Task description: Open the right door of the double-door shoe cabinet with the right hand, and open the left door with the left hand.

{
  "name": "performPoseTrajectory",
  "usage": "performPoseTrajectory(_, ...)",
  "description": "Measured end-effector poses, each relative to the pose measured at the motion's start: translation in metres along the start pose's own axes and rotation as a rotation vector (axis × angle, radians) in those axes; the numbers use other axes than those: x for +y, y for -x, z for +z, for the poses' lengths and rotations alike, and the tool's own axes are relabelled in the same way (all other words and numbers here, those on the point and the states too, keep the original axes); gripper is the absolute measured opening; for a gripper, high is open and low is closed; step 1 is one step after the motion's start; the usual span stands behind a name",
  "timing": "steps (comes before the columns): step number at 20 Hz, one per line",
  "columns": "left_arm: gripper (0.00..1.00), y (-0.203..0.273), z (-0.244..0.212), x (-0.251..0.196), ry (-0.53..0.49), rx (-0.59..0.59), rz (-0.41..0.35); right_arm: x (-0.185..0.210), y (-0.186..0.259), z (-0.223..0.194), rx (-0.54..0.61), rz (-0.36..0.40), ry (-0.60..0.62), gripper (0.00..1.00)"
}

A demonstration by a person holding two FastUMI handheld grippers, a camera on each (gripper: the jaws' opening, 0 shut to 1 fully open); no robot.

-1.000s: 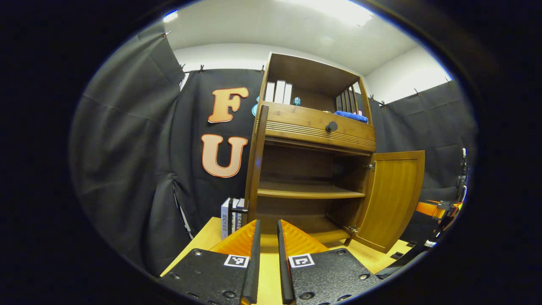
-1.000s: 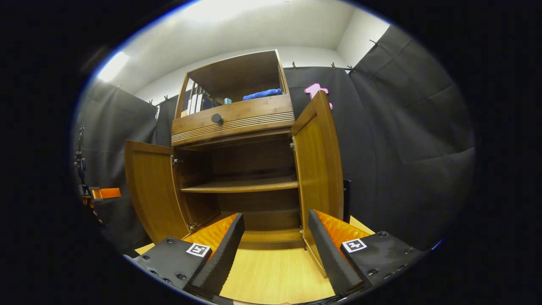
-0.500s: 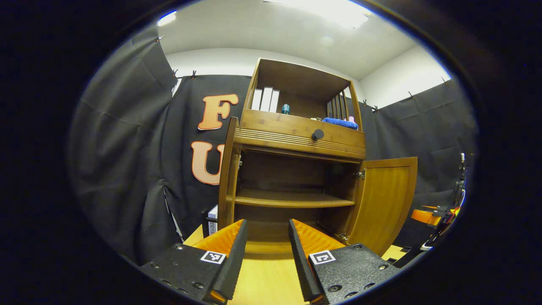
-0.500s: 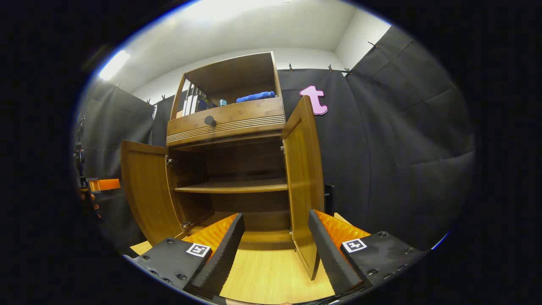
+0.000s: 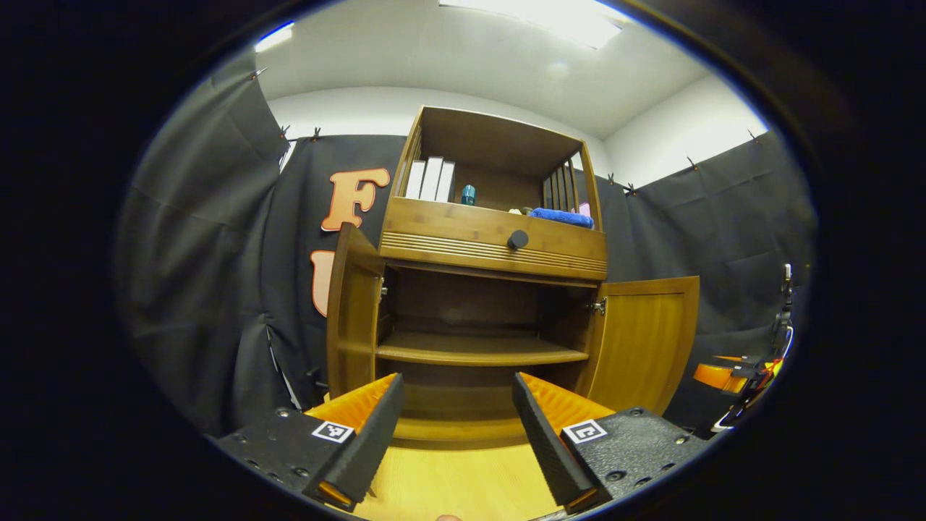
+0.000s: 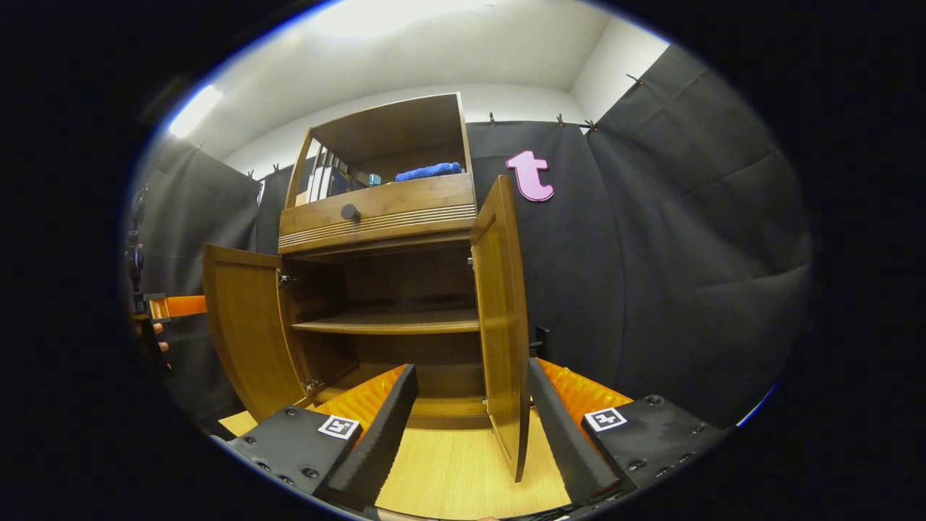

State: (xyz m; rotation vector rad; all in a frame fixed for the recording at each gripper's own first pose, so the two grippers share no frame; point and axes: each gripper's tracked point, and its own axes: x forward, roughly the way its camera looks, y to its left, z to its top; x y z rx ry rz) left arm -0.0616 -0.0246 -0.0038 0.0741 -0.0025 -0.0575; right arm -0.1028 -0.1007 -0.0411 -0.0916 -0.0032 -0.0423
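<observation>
Holding my left gripper (image 5: 456, 420) and right gripper (image 6: 470, 412) spread and empty, I see the brown wooden shoe cabinet's (image 5: 492, 231) doors wide ahead, the right door (image 6: 503, 325) between my right fingers, risking a bump.

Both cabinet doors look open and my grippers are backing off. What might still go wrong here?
The right door stands edge-on between the right gripper fingers, near one pad; a sideways drift might knock it. The left gripper is open, facing the shelf, with the left door just off its side; a swing that way could bump it. Books and a blue towel rest up top; a jolt might shift them.
</observation>
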Motion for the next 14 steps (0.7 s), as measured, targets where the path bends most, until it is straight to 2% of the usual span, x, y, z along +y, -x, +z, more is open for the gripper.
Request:
performPoseTrajectory(1, 0.92, 0.0, 0.002, -0.008, 0.006, 0.0, -0.008, 0.0, 0.001, 0.004, -0.006, -0.002, 0.009, 1.0)
performPoseTrajectory(7, 0.92, -0.006, 0.01, -0.042, -0.006, 0.012, -0.054, 0.001, 0.007, 0.021, -0.017, 0.015, 0.029, 0.97)
performPoseTrajectory(9, 0.92, -0.008, 0.011, -0.051, -0.012, 0.013, -0.064, -0.001, 0.009, 0.025, -0.027, 0.011, 0.029, 1.0)
performPoseTrajectory(14, 0.92, -0.012, 0.013, -0.055, -0.014, 0.012, -0.068, -0.01, 0.01, 0.028, -0.041, 0.002, 0.024, 0.98)
